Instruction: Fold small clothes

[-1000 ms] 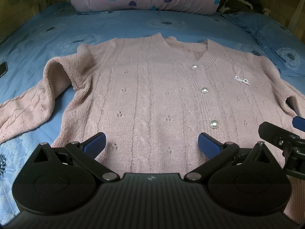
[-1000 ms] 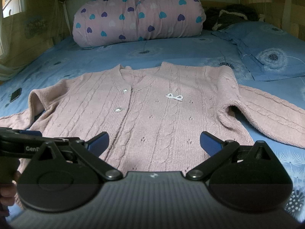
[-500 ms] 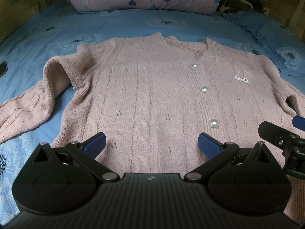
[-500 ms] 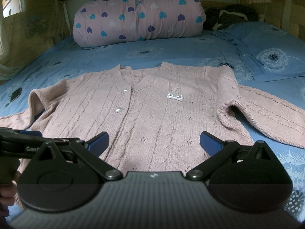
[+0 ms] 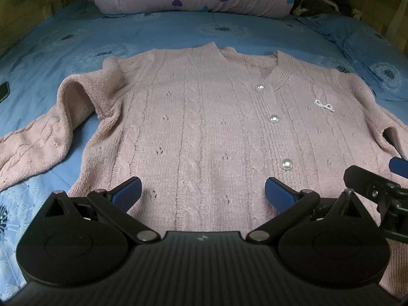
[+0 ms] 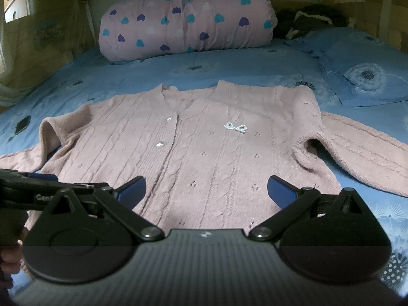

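A pink knitted cardigan with pearl buttons lies flat and face up on the blue bed; it also shows in the right wrist view. Its sleeves spread out to the left and right. My left gripper is open and empty, hovering over the hem's left half. My right gripper is open and empty over the hem's right half. The right gripper shows at the right edge of the left wrist view; the left gripper shows at the left edge of the right wrist view.
A pink rolled quilt with hearts lies at the head of the bed. A blue pillow lies at the right. A dark phone lies on the blue sheet at the left. Dark clothing sits at the back right.
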`<state>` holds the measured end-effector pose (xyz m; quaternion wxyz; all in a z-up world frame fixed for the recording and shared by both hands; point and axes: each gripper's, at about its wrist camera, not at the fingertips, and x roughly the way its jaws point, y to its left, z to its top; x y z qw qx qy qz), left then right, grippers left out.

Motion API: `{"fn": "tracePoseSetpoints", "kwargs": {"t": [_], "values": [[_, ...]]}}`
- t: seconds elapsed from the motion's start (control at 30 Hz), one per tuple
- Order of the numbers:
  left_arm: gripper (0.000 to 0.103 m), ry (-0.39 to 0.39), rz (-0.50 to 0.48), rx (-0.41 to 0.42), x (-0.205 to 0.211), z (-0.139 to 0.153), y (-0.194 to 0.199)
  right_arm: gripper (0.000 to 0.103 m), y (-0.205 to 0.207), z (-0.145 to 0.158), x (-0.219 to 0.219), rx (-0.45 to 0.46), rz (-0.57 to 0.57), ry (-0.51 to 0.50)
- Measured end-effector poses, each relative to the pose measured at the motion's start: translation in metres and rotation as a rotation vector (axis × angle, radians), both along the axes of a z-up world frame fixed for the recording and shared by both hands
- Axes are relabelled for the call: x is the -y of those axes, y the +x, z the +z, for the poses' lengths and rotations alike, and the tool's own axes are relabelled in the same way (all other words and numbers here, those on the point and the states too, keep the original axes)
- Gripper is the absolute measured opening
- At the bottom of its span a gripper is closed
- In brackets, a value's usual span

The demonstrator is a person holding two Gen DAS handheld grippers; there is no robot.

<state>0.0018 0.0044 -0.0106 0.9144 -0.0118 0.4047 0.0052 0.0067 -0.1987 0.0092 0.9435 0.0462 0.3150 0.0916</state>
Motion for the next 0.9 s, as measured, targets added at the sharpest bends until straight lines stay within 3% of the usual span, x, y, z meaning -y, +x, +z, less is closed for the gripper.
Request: {"fn": "tracePoseSetpoints", "kwargs": {"t": [0.4, 0.57, 0.63, 0.8, 0.9], "values": [[0.103, 0.01, -0.01, -0.068, 0.005, 0.003, 0.0, 0.103, 0.002, -0.002, 0.004, -0.028, -0.004, 0.041], [0.103, 0.04, -0.011, -0.015, 0.011, 0.006, -0.003, 0.103, 0.002, -0.002, 0.013, -0.048, -0.01, 0.115], [0.103, 0.017, -0.01, 0.033, 0.01, 0.002, -0.001, 0.103, 0.002, -0.002, 0.018, -0.05, -0.031, 0.115], [0.103, -0.034, -0.035, 0.031, 0.011, 0.0, 0.002, 0.103, 0.004, 0.004, 0.043, -0.066, -0.111, 0.154], [0.103, -0.003, -0.05, 0.036, 0.016, 0.004, 0.008, 0.103, 0.006, 0.007, 0.068, -0.095, -0.194, 0.206]]}}
